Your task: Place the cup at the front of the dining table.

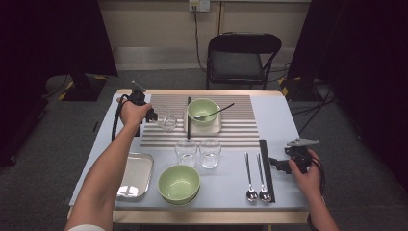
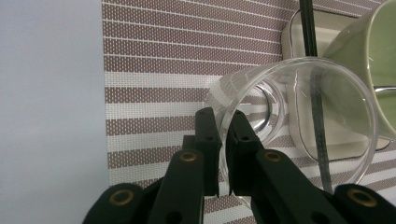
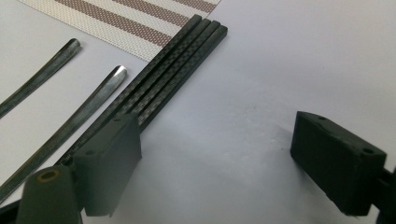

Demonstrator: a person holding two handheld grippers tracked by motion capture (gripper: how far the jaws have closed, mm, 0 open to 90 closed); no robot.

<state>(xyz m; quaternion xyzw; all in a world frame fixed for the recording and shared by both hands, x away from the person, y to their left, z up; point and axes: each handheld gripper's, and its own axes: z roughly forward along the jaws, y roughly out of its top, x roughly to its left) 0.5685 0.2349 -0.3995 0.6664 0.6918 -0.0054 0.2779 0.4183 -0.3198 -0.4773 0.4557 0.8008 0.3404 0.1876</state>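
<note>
My left gripper (image 1: 154, 115) (image 2: 222, 119) is shut on the rim of a clear glass (image 1: 166, 118) (image 2: 303, 116) at the left of the striped placemat (image 1: 231, 131). One jaw sits inside the rim and one outside, and the glass tilts with its mouth toward the camera. Beside it a green bowl (image 1: 202, 109) (image 2: 380, 56) stands on a white square plate (image 1: 215, 127), with a spoon (image 1: 216, 112) resting in it. My right gripper (image 1: 277, 163) (image 3: 224, 156) hovers open over bare table, just right of the black chopsticks (image 1: 266, 168) (image 3: 173, 74).
Two more glasses (image 1: 186, 151) (image 1: 210, 152) stand at the mat's near edge. A second green bowl (image 1: 179, 183) and a metal tray (image 1: 136, 175) sit at the front left. Two spoons (image 1: 249, 178) (image 3: 93, 100) lie left of the chopsticks. A folding chair (image 1: 240, 57) stands beyond the table.
</note>
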